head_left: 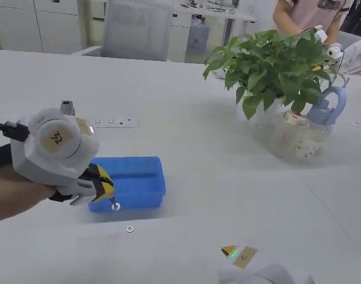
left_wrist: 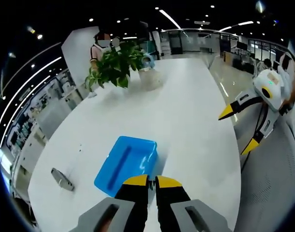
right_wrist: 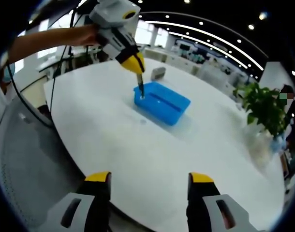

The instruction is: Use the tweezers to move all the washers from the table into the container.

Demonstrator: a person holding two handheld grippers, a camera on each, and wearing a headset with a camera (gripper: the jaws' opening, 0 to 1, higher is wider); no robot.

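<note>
The left gripper [head_left: 104,183] has its jaws pressed together on the tweezers [head_left: 112,199], whose tips pinch a washer [head_left: 115,206] at the near wall of the blue container [head_left: 146,163], not yet dropped in. The right gripper [right_wrist: 150,179] idles, jaws apart; a second washer [head_left: 129,228] lies on the table [head_left: 257,195] just before the container, so two seem left, and the container's contents cannot be made out. The tweezers stand almost upright, long axis tilted slightly, tips pointing down

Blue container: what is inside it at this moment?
In the head view, the blue container shows a bare floor; I make out no washer inside. The left gripper covers its left corner. One washer lies on the table in front of it.
</note>
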